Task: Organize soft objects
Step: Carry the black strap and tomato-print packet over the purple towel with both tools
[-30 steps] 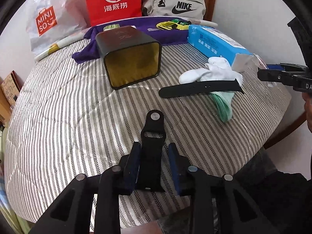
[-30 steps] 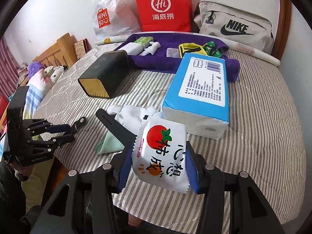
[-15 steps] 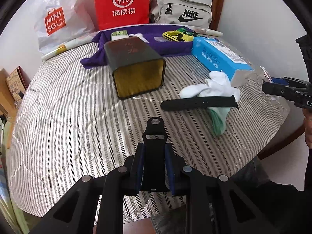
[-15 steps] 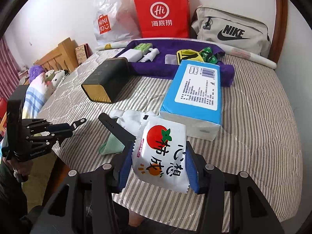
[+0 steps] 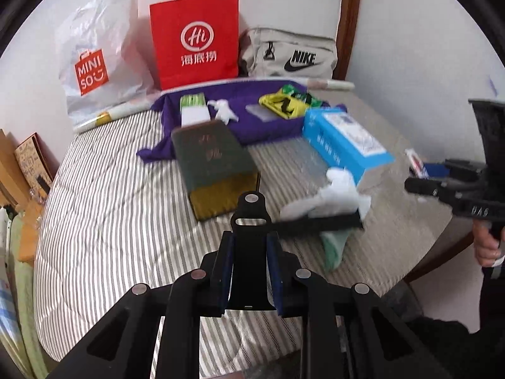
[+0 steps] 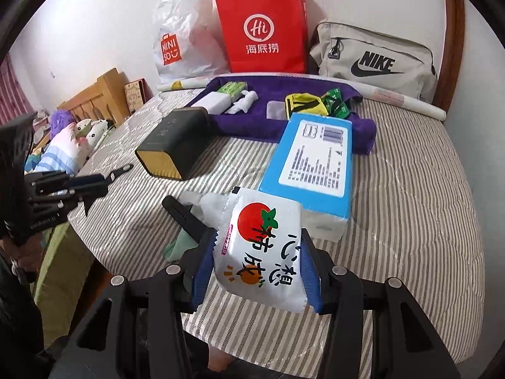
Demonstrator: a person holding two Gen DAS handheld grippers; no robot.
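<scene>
We observe a dark rectangular tin [image 5: 214, 170] lying on its side on the striped bedcover [image 5: 104, 221], its gold-lined mouth facing the near edge; whether anything is inside cannot be determined. Behind it, a purple towel [image 6: 252, 123] carries a green-and-white pack [image 6: 222, 94], a yellow pouch [image 6: 304, 104] and green sachets [image 6: 334, 101]. A blue tissue pack [image 6: 315, 164] lies partly on the towel's near edge. A red paper bag [image 5: 194, 36], a white plastic bag [image 5: 98, 57] and a grey sling bag [image 6: 374, 60] stand against the wall.

We note that the left gripper [image 5: 249, 252] is clamped on a black strap piece [image 5: 249, 221], whose rounded end projects past the fingertips. The jaws have just been closing on it. The gripper is held above the bedcover, angled downward.

The right gripper [image 6: 258, 252] is clamped on a white snack packet [image 6: 262, 246] printed with a red fruit; both blue pads [image 6: 202, 268] press its sides. It also points downward.

A second black strap [image 5: 318, 221] lies across white socks [image 5: 334, 195] and a green cloth [image 5: 334, 249], near the tissue pack.
</scene>
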